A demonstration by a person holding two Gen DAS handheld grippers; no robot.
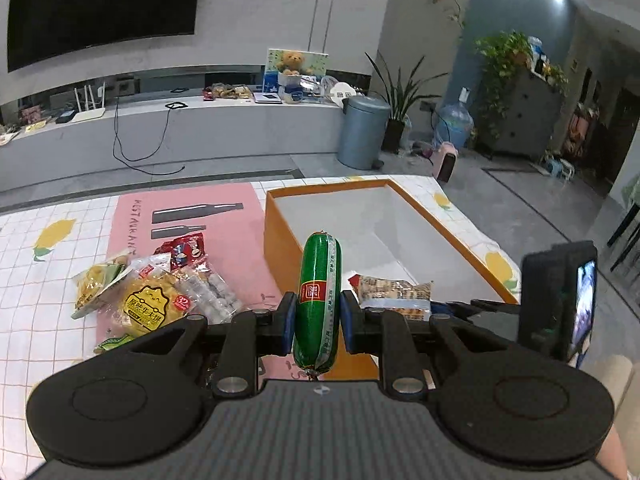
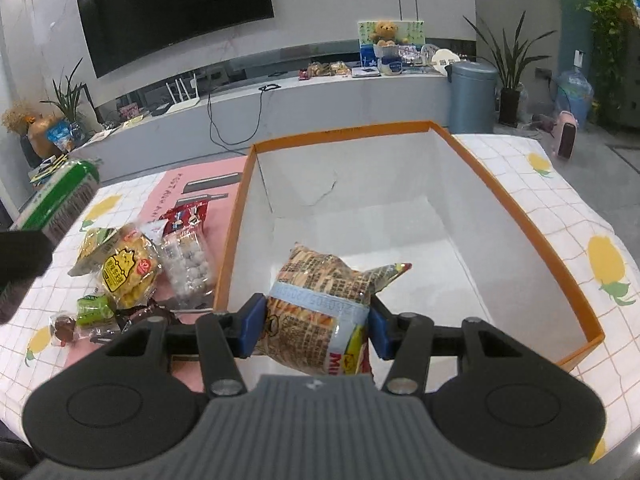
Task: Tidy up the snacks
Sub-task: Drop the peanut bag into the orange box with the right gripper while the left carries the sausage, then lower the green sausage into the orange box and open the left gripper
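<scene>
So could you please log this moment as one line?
left gripper: holds green sausage | right gripper: holds cracker packet over orange box

Legible: "RESTAURANT" along the pink placemat (image 1: pixel 236 216), "32" in a red badge on the yellow waffle packet (image 1: pixel 148 304); other print unreadable.

A grey pedal bin (image 1: pixel 363 131) stands on the floor. Left of it runs a long white ledge (image 1: pixel 224 120); right of it, a potted plant (image 1: pixel 396 96); above the ledge, a television (image 1: pixel 104 4).
</scene>
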